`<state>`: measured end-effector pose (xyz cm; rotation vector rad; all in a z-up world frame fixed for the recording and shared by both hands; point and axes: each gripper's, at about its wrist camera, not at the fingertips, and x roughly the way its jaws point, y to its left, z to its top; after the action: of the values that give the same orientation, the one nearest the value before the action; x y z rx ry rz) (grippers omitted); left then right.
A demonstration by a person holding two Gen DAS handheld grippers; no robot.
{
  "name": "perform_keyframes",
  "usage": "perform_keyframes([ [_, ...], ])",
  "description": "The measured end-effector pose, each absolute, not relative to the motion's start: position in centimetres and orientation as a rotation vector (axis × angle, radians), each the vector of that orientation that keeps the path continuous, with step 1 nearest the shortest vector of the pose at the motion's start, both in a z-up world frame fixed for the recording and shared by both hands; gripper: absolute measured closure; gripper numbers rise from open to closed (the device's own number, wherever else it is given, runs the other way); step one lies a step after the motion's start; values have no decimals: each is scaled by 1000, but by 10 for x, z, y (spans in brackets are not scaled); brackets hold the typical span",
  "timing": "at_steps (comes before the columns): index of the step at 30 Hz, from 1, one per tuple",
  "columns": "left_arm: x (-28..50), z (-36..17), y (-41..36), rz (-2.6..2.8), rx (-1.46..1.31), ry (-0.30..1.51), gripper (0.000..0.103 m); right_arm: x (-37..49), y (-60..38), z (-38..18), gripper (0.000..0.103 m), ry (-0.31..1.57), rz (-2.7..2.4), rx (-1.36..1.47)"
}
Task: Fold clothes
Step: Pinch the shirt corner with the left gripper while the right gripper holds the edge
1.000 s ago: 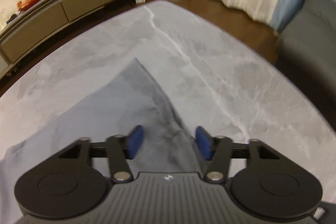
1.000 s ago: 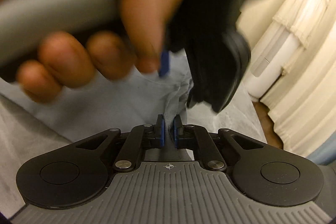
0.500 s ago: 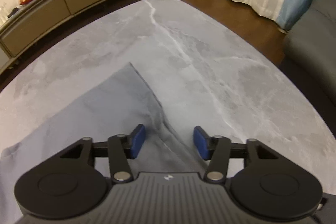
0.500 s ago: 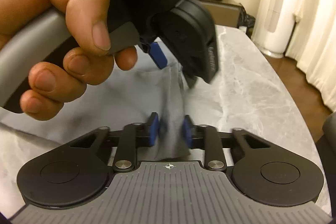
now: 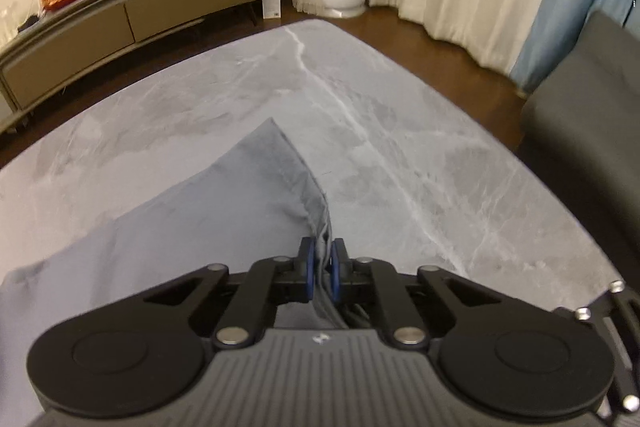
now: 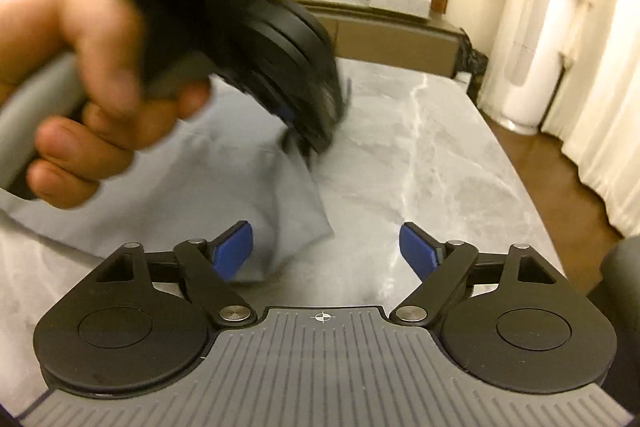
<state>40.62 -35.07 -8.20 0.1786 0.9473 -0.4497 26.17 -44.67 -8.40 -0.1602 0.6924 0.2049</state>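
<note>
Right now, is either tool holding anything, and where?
Left tool pinches the grey garment at its bunched edge. Right tool holds nothing.

A plain grey-blue garment (image 5: pixel 200 211) is lying on grey, white-veined marble table (image 5: pixel 420 131); blue pads (image 6: pixel 234 249) are showing.

In the right wrist view, the left tongs (image 6: pixel 308 131) and the hand (image 6: pixel 88 99) gripping their grey handle are smeared by motion blur, so their blue pads cannot be made out there. They cover part of the pale blue-grey cloth garment (image 6: pixel 240 187), whose left side runs off the picture's edge. In the left wrist view, the garment's (image 5: pixel 200 219) near part disappears beneath the tongs' black body, and the grey marble-patterned counter (image 5: pixel 440 163) is cut off at both sides.
</note>
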Motion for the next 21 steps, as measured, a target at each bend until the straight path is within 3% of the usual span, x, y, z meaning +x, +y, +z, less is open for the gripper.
perform_keyframes([
  [1, 405, -80, -347, -451, 167, 940, 95, 264, -449, -87, 22, 712, 206, -143],
  [2, 403, -78, -345, -451, 160, 932, 95, 266, -450, -90, 43, 730, 210, -124],
  [3, 401, -76, -343, -450, 155, 923, 95, 268, -452, -90, 55, 732, 238, -78],
  [4, 400, -75, -341, -447, 149, 916, 96, 269, -453, -89, 87, 733, 265, -35],
  [5, 399, -72, -338, -445, 136, 907, 96, 268, -450, -86, 95, 720, 279, -22],
  [12, 369, -41, -244, -425, -88, 819, 95, 227, -372, -40, 98, 491, 222, -358],
  [16, 356, -65, -168, -292, -172, 863, 94, 228, -336, -54, 98, 482, 253, -419],
  [21, 363, -95, -129, -223, -280, 904, 89, 229, -291, -72, 98, 470, 291, -494],
])
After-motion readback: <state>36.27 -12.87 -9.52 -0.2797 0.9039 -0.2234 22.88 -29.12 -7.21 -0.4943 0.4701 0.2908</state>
